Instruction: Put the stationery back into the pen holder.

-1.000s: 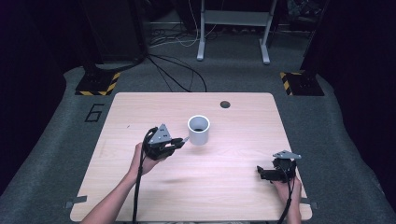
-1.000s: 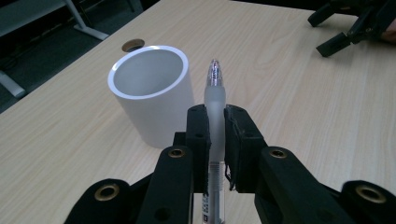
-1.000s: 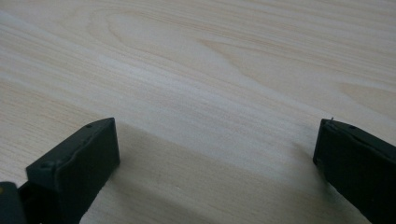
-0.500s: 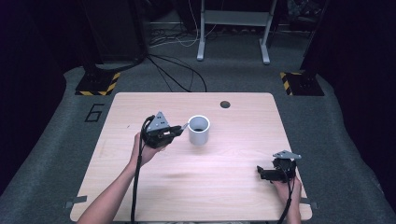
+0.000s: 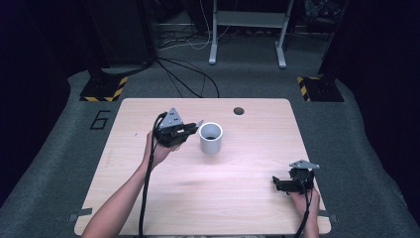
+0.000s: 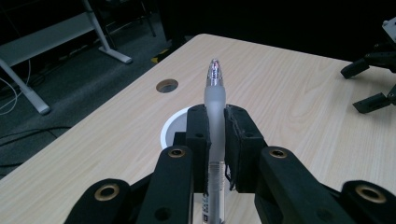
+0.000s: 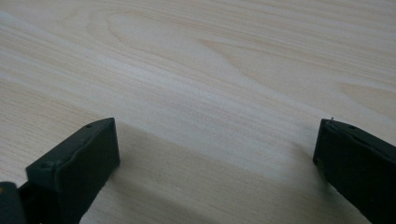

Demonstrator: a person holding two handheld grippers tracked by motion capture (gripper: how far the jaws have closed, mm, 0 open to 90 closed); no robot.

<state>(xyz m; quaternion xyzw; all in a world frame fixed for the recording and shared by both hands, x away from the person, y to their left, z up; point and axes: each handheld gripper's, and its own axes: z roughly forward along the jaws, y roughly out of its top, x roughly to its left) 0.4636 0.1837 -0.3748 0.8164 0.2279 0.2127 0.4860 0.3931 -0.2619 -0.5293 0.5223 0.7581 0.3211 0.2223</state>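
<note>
"6" on the floor mat (image 5: 100, 119)

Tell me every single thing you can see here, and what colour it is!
pen: 1, frosted clear, clamped in the left hand-held gripper, tip pointing out over the cup
cup: 1, white, upright near the middle of the table
table: 1, light wood, with a round dark hole near its far edge
floor: grey, with a painted 6 left of the table
striped blocks: 2, yellow and black, on the floor beyond the table's far corners
cables: several, black, on the floor behind the table
frame legs: 2, grey, at the back
left hand-held gripper: 1, black, shut on the pen beside the cup
right hand-held gripper: 1, black, open, low over the table's near right corner
</note>
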